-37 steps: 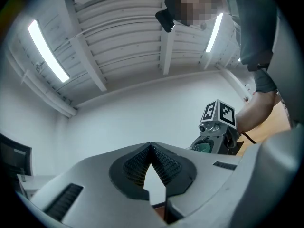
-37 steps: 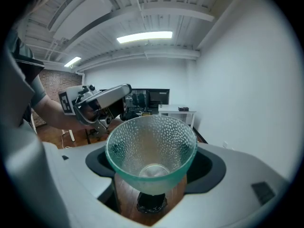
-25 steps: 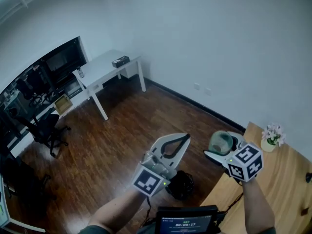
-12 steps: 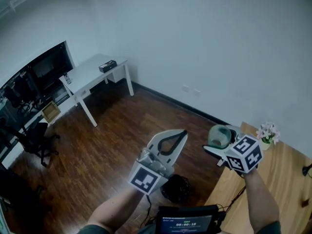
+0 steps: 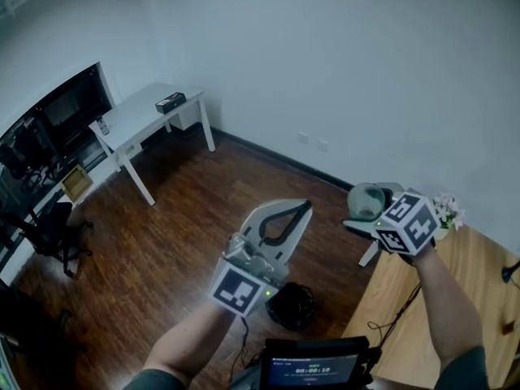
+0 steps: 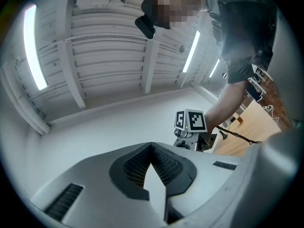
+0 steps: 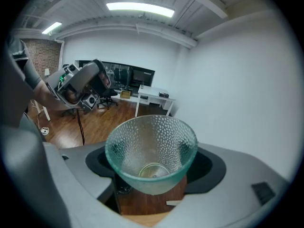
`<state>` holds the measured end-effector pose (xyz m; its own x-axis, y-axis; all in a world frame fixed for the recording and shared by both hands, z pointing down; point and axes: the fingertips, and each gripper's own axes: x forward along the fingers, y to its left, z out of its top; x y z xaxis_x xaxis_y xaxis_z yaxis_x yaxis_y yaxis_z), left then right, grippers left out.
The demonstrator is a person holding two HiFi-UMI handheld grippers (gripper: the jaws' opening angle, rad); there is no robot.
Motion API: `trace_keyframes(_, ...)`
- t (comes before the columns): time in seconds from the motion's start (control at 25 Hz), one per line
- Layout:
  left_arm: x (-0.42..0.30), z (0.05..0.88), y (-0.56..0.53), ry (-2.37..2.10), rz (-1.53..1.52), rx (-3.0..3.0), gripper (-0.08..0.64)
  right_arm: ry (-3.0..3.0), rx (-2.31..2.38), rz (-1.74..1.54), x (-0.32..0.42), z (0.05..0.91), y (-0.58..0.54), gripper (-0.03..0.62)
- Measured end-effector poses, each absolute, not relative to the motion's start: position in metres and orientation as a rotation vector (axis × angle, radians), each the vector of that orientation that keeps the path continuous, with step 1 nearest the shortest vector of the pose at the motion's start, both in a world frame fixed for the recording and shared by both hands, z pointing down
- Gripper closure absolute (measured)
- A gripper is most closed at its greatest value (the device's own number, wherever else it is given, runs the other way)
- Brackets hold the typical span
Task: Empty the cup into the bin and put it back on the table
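Note:
A dimpled, greenish clear glass cup [image 5: 366, 200] sits upright between the jaws of my right gripper [image 5: 370, 208], which is shut on it. It hangs in the air by the near corner of the wooden table [image 5: 443, 299]. In the right gripper view the cup [image 7: 151, 148] looks empty, its base showing through. The black bin [image 5: 292, 305] stands on the floor below, between my two arms. My left gripper [image 5: 305, 205] is raised over the floor, left of the cup, shut on nothing. In the left gripper view its pads [image 6: 142, 160] meet at the tip and point at the ceiling.
A small pot of pale flowers [image 5: 445, 211] stands on the table's far corner, just right of the cup. A cable [image 5: 406, 307] trails over the table's edge. A dark screen [image 5: 313, 368] sits at the bottom. A white desk [image 5: 146, 116] and office chair [image 5: 49, 226] stand far left.
My right gripper has carried the cup up and away from the bin, closer to the flowers. The left gripper has barely moved. The head view has swung slightly.

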<state>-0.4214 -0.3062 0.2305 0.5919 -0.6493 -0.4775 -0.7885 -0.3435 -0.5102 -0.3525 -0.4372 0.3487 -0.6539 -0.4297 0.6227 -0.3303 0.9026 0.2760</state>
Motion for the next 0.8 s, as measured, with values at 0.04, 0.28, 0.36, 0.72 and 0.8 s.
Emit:
trace_keyframes(0.04,-0.425,0.229,-0.306,1.139,0.247,-2.089,0.568,-2.319,0.540,-0.191,-0.353,0.348,-0.441,0.195)
trace_keyframes(0.28,-0.434,0.231,-0.310,1.169,0.241,-2.073,0.568,-2.175,0.553,-0.328,-0.352,0.357,-0.458,0.195)
trace_keyframes(0.36,-0.435,0.232,-0.309,1.180,0.239,-2.075,0.568,-2.112,0.567,-0.388,-0.350,0.361,-0.463,0.195)
trace_keyframes(0.72,-0.443,0.238,-0.318,1.215,0.244,-2.094,0.568,-1.962,0.554,-0.519,-0.352,0.368,-0.472,0.195)
trace_keyframes(0.8,-0.443,0.239,-0.320,1.231,0.263,-2.105,0.568,-1.936,0.555,-0.544,-0.348,0.369,-0.473,0.195)
